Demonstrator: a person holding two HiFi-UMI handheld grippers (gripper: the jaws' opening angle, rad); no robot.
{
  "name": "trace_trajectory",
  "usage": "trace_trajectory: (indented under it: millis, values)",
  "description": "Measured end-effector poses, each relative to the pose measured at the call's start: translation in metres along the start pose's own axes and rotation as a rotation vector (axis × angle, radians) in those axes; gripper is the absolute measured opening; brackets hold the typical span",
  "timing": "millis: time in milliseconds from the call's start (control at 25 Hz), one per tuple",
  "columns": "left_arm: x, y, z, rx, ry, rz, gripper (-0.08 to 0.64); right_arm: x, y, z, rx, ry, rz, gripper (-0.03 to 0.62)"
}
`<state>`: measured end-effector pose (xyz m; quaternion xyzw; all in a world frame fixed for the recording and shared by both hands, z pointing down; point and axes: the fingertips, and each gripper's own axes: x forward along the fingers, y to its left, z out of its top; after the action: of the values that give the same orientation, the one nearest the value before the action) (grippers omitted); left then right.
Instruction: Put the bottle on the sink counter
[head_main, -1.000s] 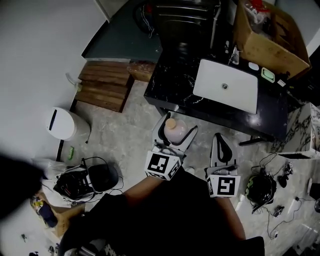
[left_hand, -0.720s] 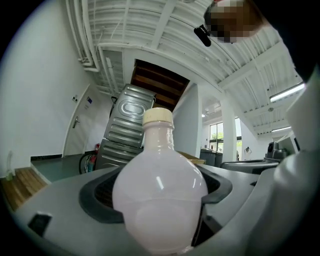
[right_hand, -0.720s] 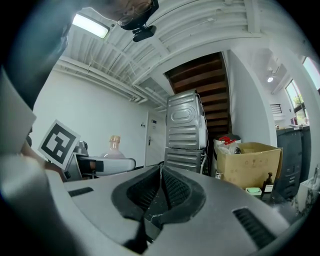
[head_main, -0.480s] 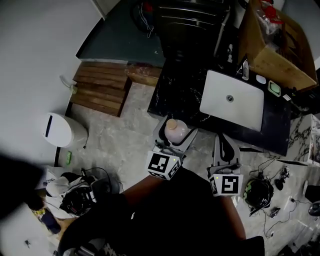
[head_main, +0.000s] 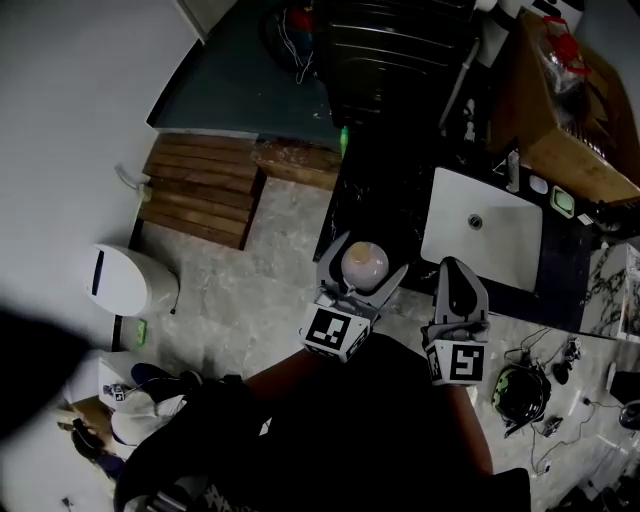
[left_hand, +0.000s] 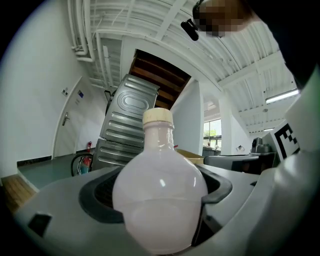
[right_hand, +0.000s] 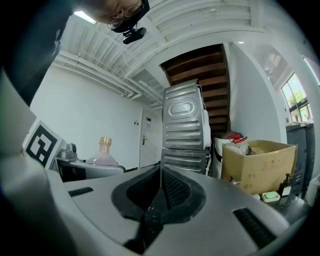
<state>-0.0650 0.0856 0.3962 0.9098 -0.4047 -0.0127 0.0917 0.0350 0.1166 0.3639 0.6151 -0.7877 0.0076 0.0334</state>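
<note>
My left gripper (head_main: 364, 260) squeezes the round bottle (left_hand: 159, 197), up in the air by the front left corner of the sink counter (head_main: 385, 200). My right gripper (right_hand: 161, 192) is closed, empty. Set down too near that edge, the bottle could tip off

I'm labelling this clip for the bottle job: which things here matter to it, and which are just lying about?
Job: bottle, clamped in the left gripper; black sink counter; white basin.
Lying about: white bin, wooden boards, cardboard box; the shut, empty right gripper.
</note>
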Motion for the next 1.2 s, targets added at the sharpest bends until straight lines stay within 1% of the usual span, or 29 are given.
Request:
trace_trajectory:
  millis: [120,320,440,560,680,800,920,1080,1200]
  values:
    - [0.011,0.019,0.001,-0.004,0.013,-0.013,0.4,0.024,-0.001,0.0,0.015,0.005,-0.016,0.04]
    - [0.029,0.045,0.003,-0.035,0.013,-0.05,0.4,0.057,0.003,-0.004,0.023,0.025,-0.049,0.04]
    - [0.037,0.06,0.003,-0.039,0.013,-0.058,0.4,0.072,0.016,-0.011,0.023,0.045,-0.024,0.04]
    - [0.046,0.068,-0.002,-0.03,0.037,-0.066,0.4,0.08,0.022,-0.013,0.005,0.052,0.004,0.04]
    - [0.055,0.075,-0.005,-0.03,0.038,-0.058,0.4,0.086,0.018,-0.013,-0.011,0.051,0.002,0.04]
    - [0.067,0.08,-0.008,-0.036,0.042,-0.048,0.4,0.091,0.008,-0.007,-0.033,0.041,-0.012,0.04]
    - [0.079,0.087,-0.011,-0.029,0.035,-0.03,0.4,0.098,-0.002,-0.005,-0.053,0.024,-0.008,0.04]
    - [0.098,0.097,-0.015,-0.022,0.045,0.011,0.4,0.113,-0.018,-0.013,-0.039,0.034,0.019,0.04]
    - [0.118,0.101,-0.017,-0.017,0.049,0.017,0.4,0.127,-0.034,-0.02,-0.012,0.056,0.027,0.04]
